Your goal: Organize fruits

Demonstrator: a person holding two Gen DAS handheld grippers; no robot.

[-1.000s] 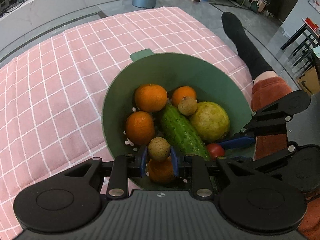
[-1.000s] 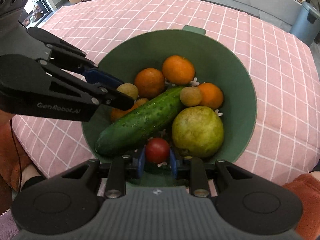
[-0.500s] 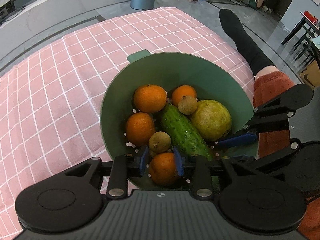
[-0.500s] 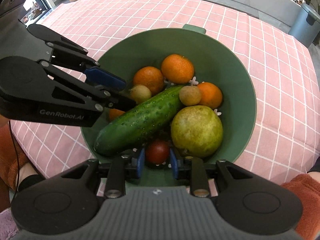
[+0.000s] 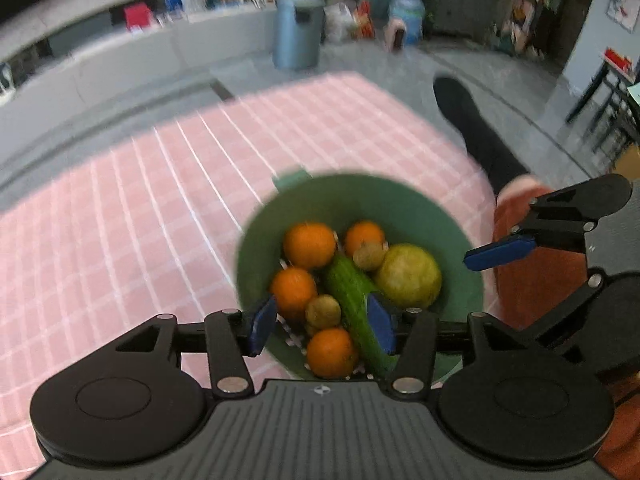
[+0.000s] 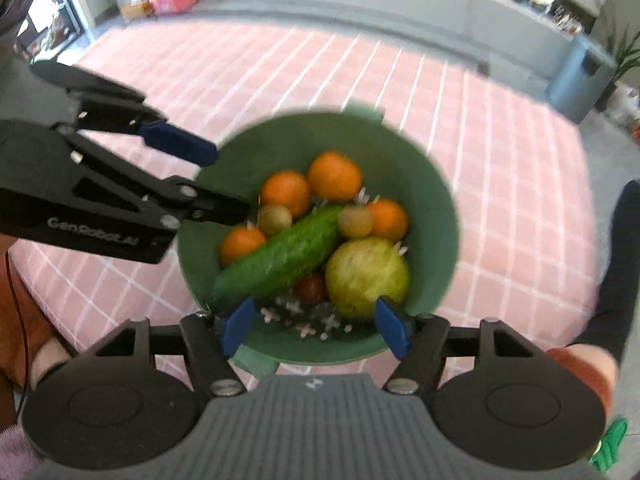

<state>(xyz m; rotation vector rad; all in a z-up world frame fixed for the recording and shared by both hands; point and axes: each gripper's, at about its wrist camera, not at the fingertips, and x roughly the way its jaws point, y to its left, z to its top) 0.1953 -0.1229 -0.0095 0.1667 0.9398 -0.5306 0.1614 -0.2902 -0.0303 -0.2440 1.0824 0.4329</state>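
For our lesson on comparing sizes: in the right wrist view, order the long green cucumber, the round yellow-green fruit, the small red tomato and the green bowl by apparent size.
1. Green bowl
2. Long green cucumber
3. Round yellow-green fruit
4. Small red tomato, partly hidden

A: We see the bowl [image 5: 460, 248] on the pink cloth [image 5: 132, 220], with four oranges, a cucumber [image 5: 352, 296], a big yellow-green fruit [image 5: 408, 276] and two small brown fruits.

B: We hold the left gripper [image 5: 322, 324] above the near rim, jaws opening, nothing gripped. The right gripper [image 5: 500, 249] hangs off the bowl's right side; only one blue pad shows.
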